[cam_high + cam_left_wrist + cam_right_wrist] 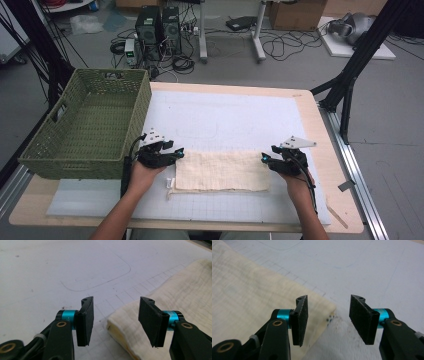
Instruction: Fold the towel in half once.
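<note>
My left gripper (pixel 115 323) and right gripper (pixel 328 321) hang with jaws spread, gripping nothing, at the 2 ends of the folded cream cloth (pixel 222 171)

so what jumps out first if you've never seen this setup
The folded cream cloth lies flat on the white mat, with the left gripper and right gripper at its two far corners, jaws open. A big green woven basket sits at the table's left edge.
</note>
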`<control>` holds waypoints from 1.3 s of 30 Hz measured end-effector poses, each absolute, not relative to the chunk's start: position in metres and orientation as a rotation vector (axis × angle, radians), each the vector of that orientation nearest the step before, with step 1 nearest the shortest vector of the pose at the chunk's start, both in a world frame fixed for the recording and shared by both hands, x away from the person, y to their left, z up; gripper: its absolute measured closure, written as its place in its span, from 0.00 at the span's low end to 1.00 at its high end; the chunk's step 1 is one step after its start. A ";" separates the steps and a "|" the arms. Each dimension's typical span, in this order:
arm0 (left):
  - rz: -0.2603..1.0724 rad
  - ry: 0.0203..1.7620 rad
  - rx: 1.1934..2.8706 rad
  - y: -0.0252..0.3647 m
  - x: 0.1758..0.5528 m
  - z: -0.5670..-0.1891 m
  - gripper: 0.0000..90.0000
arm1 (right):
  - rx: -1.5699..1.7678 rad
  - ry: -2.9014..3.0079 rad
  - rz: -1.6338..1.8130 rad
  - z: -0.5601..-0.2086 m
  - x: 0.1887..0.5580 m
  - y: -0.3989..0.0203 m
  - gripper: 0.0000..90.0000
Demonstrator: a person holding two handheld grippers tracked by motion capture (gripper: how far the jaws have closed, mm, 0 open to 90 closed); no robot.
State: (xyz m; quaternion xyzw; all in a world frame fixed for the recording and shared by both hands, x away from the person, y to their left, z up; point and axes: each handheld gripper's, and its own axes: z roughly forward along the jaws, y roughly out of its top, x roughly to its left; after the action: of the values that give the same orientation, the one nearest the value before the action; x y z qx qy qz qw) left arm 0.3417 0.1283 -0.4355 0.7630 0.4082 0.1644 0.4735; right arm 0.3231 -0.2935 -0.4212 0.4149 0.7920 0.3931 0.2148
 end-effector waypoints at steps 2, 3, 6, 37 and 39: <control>0.383 0.998 1.907 0.124 0.347 -0.437 0.51 | 1.130 2.220 1.101 -0.421 0.333 -0.289 0.59; 0.372 0.994 1.921 0.121 0.349 -0.439 0.51 | 1.128 2.230 1.099 -0.422 0.337 -0.287 0.59; 0.344 0.988 1.983 0.117 0.352 -0.444 0.54 | 1.132 2.283 1.084 -0.430 0.349 -0.281 0.61; 0.431 1.029 1.906 0.123 0.365 -0.449 0.88 | 1.124 2.223 0.941 -0.446 0.364 -0.270 0.80; 0.458 0.975 1.901 0.127 0.362 -0.447 0.82 | 1.131 2.220 0.970 -0.444 0.362 -0.273 0.69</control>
State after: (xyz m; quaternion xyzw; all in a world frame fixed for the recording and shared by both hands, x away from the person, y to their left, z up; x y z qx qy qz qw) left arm 0.3620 0.1274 -0.4467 0.7723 0.3960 0.1859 0.4605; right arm 0.3623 -0.2734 -0.4438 0.4116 0.8077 0.3528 0.2317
